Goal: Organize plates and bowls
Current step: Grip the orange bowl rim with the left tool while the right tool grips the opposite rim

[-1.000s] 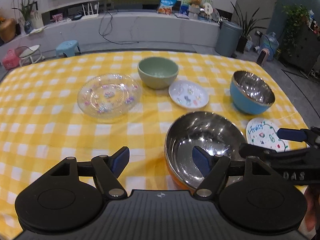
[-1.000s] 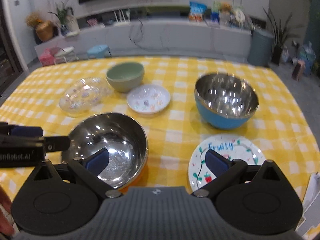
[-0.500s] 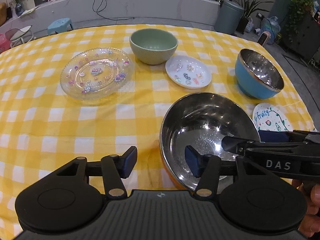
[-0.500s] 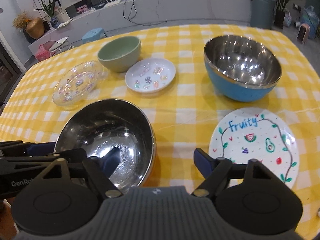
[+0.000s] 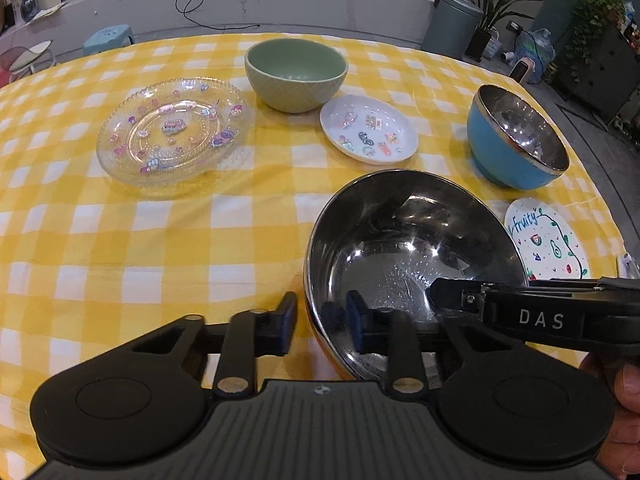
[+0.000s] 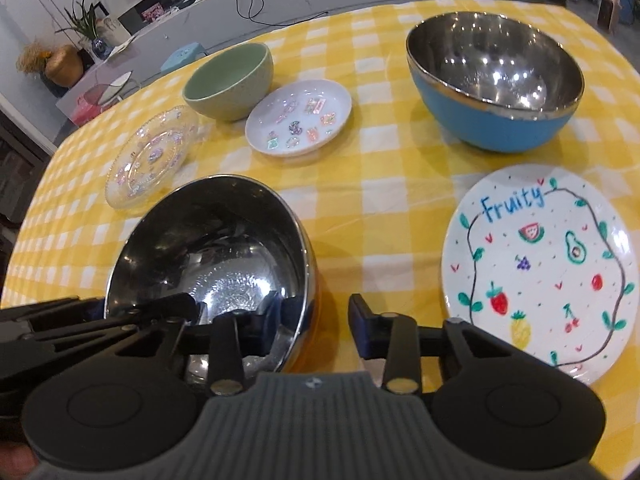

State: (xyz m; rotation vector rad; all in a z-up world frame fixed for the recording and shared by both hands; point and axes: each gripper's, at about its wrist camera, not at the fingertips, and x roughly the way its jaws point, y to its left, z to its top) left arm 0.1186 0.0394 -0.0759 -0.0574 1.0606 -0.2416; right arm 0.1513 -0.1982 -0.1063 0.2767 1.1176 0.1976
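A steel bowl with an orange outside (image 5: 412,252) (image 6: 208,248) sits at the table's near edge. My left gripper (image 5: 320,324) is open and straddles its near-left rim, one finger inside, one outside. My right gripper (image 6: 316,328) is open and straddles its near-right rim the same way. A blue steel-lined bowl (image 5: 516,136) (image 6: 492,80) stands at the right. A green bowl (image 5: 296,74) (image 6: 230,82), a small white patterned dish (image 5: 368,130) (image 6: 298,118) and a clear glass plate (image 5: 172,136) (image 6: 150,160) lie further back. A white "Fruity" plate (image 6: 540,272) (image 5: 544,244) lies near right.
The table wears a yellow checked cloth (image 5: 120,240). Its right edge is just beyond the Fruity plate. Behind the table are a low grey bench (image 5: 280,4), a blue stool (image 5: 108,38) and a grey bin (image 5: 452,20).
Both grippers have moved down and forward onto the orange-sided steel bowl's rim, and their jaws have narrowed around it. The dishes have not moved.
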